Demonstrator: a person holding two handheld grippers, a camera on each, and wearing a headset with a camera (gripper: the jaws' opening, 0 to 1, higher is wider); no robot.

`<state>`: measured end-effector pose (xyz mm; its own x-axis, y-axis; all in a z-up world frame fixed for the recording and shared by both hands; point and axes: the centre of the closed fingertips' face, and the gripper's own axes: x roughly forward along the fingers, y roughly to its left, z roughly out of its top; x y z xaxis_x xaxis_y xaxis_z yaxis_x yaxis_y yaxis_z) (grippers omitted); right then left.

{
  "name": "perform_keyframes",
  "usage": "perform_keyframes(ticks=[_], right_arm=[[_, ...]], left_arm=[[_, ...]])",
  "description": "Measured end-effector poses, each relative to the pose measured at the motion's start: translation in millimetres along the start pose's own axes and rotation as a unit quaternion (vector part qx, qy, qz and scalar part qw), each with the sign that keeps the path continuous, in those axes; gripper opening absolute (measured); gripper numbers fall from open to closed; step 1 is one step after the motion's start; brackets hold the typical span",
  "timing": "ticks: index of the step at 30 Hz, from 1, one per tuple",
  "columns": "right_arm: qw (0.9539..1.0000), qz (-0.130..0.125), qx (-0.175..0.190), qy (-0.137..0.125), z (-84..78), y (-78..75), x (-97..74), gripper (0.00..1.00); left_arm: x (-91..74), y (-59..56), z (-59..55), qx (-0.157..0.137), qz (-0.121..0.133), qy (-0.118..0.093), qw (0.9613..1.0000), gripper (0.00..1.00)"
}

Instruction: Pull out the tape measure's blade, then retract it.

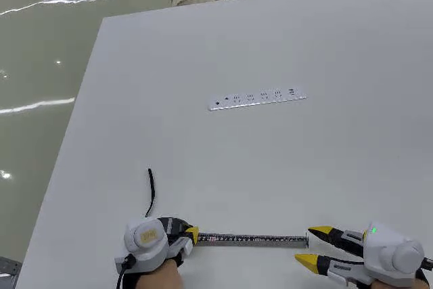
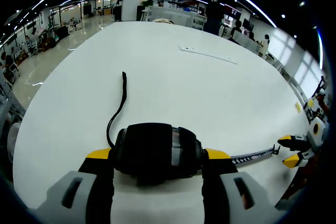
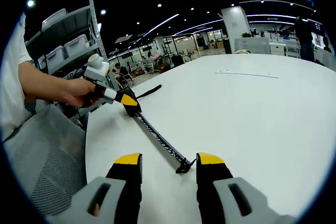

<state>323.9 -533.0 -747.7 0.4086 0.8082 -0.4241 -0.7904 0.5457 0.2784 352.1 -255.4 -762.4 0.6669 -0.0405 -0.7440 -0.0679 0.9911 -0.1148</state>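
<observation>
Blade drawn out along the desk (image 1: 284,167), its hook lying loose between open jaws

The left gripper (image 2: 157,157) has its jaws closed firmly on the rounded black case of the tape measure (image 2: 157,142), well to the person's side of the socket strip (image 1: 257,98). The thin printed metal blade (image 1: 250,238) lies flat on the smooth white top. The right gripper (image 3: 169,160) stands with its yellow-tipped jaws apart, holding nothing, the bent hook (image 3: 184,167) between their tips. To retract well, pin the case level and let the springy blade feed in slowly and straight.
</observation>
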Motion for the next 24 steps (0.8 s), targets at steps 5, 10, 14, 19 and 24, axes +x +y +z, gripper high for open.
perform_keyframes(ticks=[5, 10, 14, 19, 24], right_arm=[[0.9998, 0.007, 0.016, 0.004, -4.4, -4.7, 5.5, 0.39], [0.9996, 0.010, 0.021, 0.015, -9.4, -8.0, 8.5, 0.39], [0.9994, 0.011, 0.026, 0.022, -14.4, -10.8, 9.6, 0.39], [0.9992, 0.011, 0.033, 0.017, -14.3, -13.0, 8.3, 0.36], [0.9991, 0.018, 0.036, 0.012, -13.4, -9.8, 10.8, 0.35]], left_arm=[[-0.1, -0.3, 0.0, -0.004, -0.003, -0.001, 1.0000, 0.66], [-0.4, -0.3, 0.1, -0.004, -0.006, -0.001, 1.0000, 0.66], [0.5, 0.0, 0.1, -0.004, -0.005, -0.002, 1.0000, 0.66], [0.8, 0.1, 0.0, -0.004, -0.006, -0.005, 1.0000, 0.66], [0.6, -0.2, 0.2, -0.004, -0.005, -0.007, 1.0000, 0.66]])
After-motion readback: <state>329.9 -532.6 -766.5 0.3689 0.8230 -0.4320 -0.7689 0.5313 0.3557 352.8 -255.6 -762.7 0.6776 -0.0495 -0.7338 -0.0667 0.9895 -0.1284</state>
